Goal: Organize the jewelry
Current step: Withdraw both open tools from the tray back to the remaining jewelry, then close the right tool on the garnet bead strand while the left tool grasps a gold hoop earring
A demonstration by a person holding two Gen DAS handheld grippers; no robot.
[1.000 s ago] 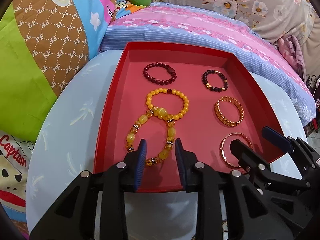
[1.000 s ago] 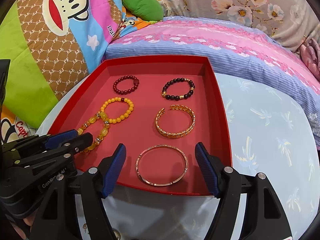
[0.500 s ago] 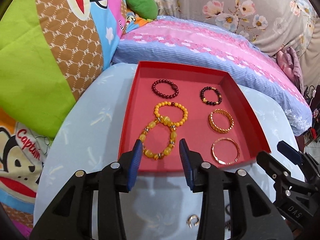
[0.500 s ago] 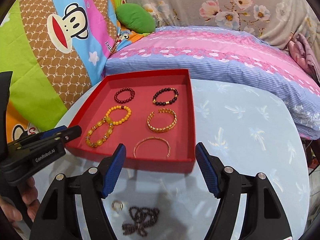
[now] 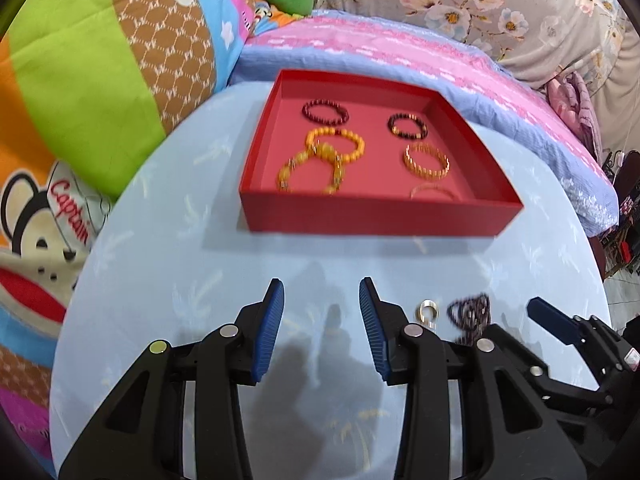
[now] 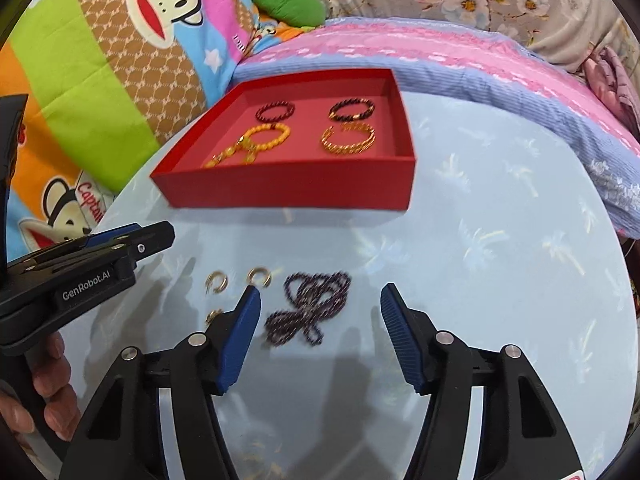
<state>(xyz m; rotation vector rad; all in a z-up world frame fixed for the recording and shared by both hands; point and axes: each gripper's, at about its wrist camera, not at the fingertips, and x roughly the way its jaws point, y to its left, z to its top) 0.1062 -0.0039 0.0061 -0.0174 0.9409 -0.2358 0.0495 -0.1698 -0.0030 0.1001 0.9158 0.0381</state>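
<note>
The left gripper [image 5: 321,324] hovered over bare tabletop [image 5: 168,264] with its jaws partly apart and nothing between them. They had just been opening a little. Ahead of it stood the red tray [image 5: 376,216], already holding six bracelets in two columns: a dark red bead bracelet [image 5: 325,112], a yellow bead bracelet [image 5: 335,147] overlapping a larger amber one [image 5: 310,174], then a dark bracelet with gold beads [image 5: 407,126], a gold chain cuff [image 5: 426,161] and a thin bangle [image 5: 434,192] half hidden behind the near wall. That part of the sorting looked done.

Just right of the left gripper's right finger lay a small gold ring [image 5: 428,312], and beyond it a tangled dark bead strand [image 5: 470,314].

The right gripper [image 6: 320,316] was poised over that strand [image 6: 308,308], jaws wide apart to either side and not touching it; they had just been closing somewhat. To its left sat two open gold rings [image 6: 216,282] [image 6: 259,276], with a third ring [image 6: 214,316] partly hidden behind its left finger. A hand [image 6: 48,392] gripped the left tool's handle at the edge.

By my reckoning the strand and the three rings were still to go into the tray, the strand likely first.
</note>
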